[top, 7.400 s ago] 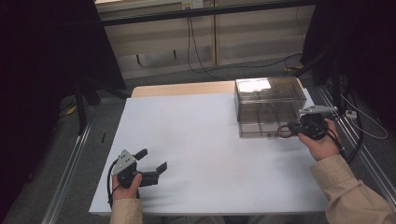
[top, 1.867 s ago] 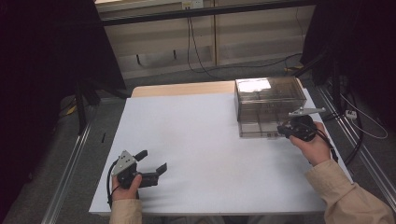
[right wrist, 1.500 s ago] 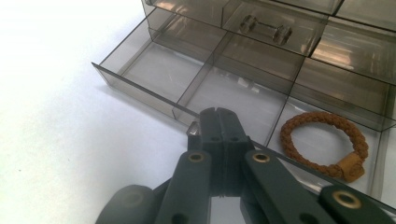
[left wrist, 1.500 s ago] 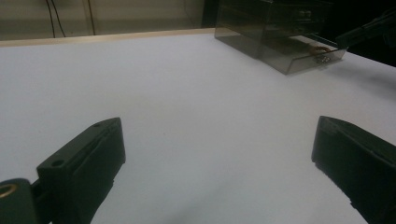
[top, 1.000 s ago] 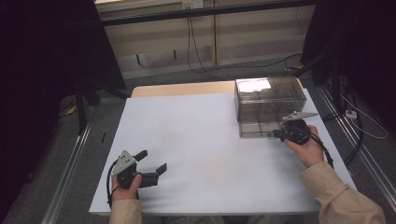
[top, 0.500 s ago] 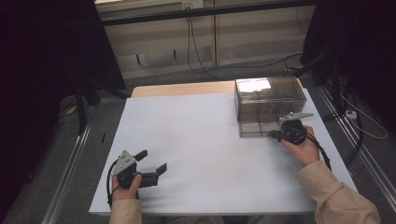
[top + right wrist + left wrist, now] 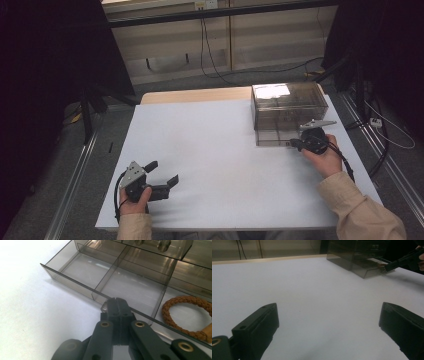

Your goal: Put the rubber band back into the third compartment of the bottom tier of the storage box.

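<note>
A smoky clear drawer box (image 7: pixel 290 107) stands at the table's back right, and the left gripper view has it far off (image 7: pixel 347 252). Its bottom drawer (image 7: pixel 70 280) is slid out, split into compartments. A brown braided ring (image 7: pixel 186 315) lies in the right one. My right gripper (image 7: pixel 295 145) is at the drawer's front wall. Its jaws (image 7: pixel 115 302) are pressed together on the small clear handle (image 7: pixel 104 306), which peeks out beside the tips. My left gripper (image 7: pixel 163 171) rests open near the front left, with bare table between its jaws (image 7: pixel 328 308).
The white table top (image 7: pixel 210 145) stretches between the two hands. A wooden strip (image 7: pixel 195 95) runs along the far edge. Cables and dark stands are on the floor behind and to both sides.
Since the oldest frame my right gripper has come left and nearer to the person, with the drawer sliding out. In the last second it barely shifts. The left gripper has stayed put.
</note>
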